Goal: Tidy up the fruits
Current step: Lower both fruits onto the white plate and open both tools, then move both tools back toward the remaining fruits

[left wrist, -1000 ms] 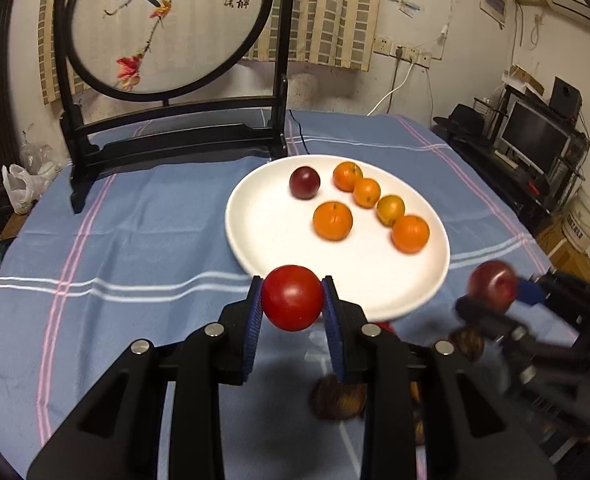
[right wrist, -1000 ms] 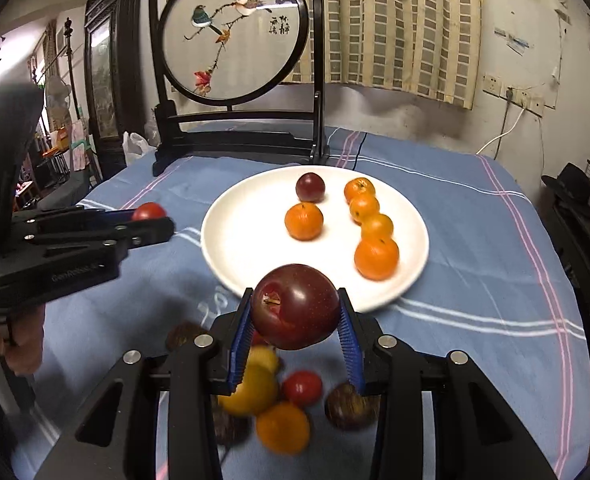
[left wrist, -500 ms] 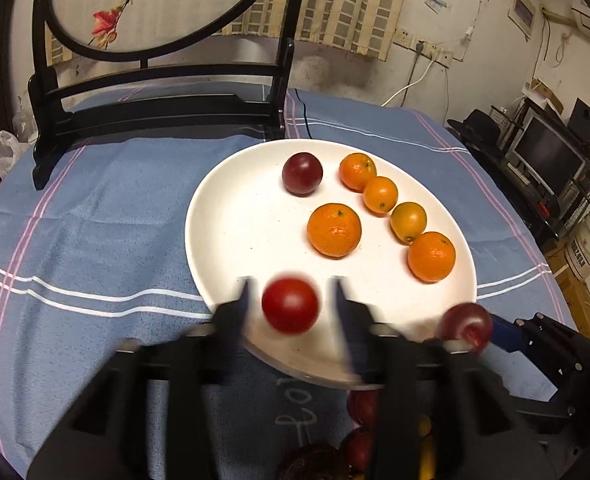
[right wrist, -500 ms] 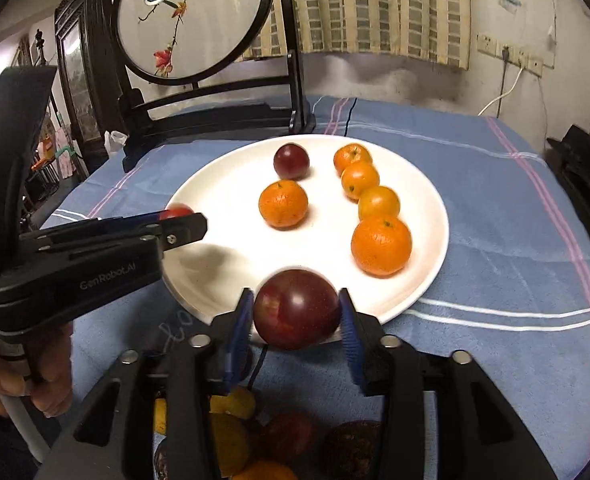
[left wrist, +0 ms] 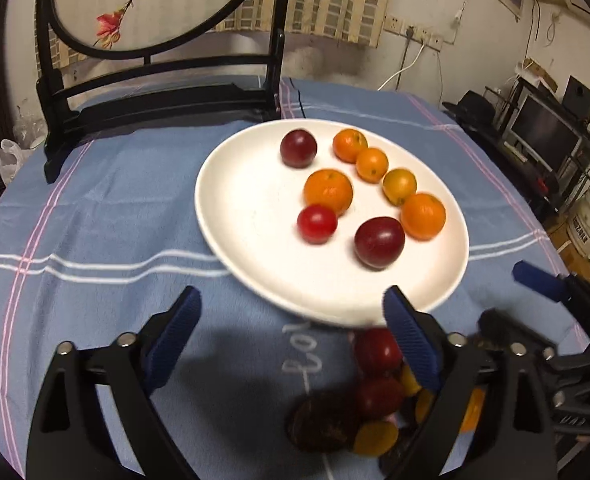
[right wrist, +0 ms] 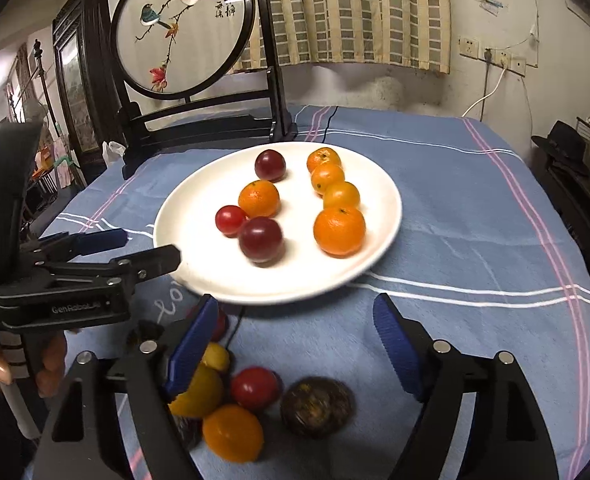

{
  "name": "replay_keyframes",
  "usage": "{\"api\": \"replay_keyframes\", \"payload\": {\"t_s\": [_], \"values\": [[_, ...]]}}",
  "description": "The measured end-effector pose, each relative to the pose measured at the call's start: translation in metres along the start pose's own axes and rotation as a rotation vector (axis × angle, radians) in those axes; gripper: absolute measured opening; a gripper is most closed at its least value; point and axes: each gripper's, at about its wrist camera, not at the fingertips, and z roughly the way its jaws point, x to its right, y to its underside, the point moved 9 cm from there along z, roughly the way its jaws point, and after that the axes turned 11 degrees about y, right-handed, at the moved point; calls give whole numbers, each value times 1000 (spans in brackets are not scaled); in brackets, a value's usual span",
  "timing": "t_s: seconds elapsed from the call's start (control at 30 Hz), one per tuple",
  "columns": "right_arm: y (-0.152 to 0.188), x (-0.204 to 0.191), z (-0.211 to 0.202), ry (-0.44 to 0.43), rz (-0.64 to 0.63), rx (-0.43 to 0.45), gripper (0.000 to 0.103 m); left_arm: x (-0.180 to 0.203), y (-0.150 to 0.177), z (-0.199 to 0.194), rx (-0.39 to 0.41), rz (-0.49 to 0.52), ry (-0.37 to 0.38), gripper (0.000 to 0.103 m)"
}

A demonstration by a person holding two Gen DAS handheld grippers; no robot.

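Opening both pairs at once: left tongs (left wrist: 291, 296) spreading close to full width with nothing between the blue pads, right tongs (right wrist: 295, 300) widening too and likewise empty. A second ago clamped on a small red tomato (left wrist: 317, 224) and a dark red plum (left wrist: 379, 242); now parted from both, with each fruit lying loose on the white plate (left wrist: 223, 240). Amounts to two more pieces delivered, by the look of it, and seven on the plate in all. Ahead of the left tongs and well inside the rim, the tomato, touching or nearly touching the larger orange (left wrist: 328, 191) behind it. Just beside it, seen from the right wrist, the plum, close enough that contact cannot be ruled out, and near the big orange (right wrist: 339, 230) at the front of the row of four. Slightly smeared in both views, so possibly not yet settled; worth watching for a roll toward the near rim. Further back, a second plum (left wrist: 298, 148) at the far side of the plate. Below and behind the pads, on the blue cloth (left wrist: 95, 220) over the surface, a pile of unsorted fruit (right wrist: 231, 400): red, yellow, orange, plus a dark brown round one (right wrist: 317, 406). Plenty left to fetch, then, with both tongs free for the next pick from that pile.
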Motion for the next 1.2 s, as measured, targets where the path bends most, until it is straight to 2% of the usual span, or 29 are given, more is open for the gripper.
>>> {"api": "replay_keyframes", "payload": {"t_s": [0.2,0.37,0.6,0.83,0.9,0.93,1.03,1.2], "values": [[15,10,-16,-3,-33,7,83,-10,10,-23,46,-72,76,97],[35,16,-26,33,-138,5,83,-14,25,-32,65,-36,71,97],[47,39,-34,47,-134,-1,83,-8,52,-28,-12,-2,117,98],[68,21,-18,52,-242,-64,82,-21,45,-41,79,-60,97,97],[71,17,-13,58,-263,-76,81,-20,47,-40,52,-59,98,97],[72,14,-10,63,-273,-82,78,-17,48,-38,30,-43,104,97],[76,6,-1,53,-281,-107,60,-10,51,-37,12,20,82,98],[65,4,10,62,-225,-97,57,-1,55,-36,-7,68,72,98]]}}
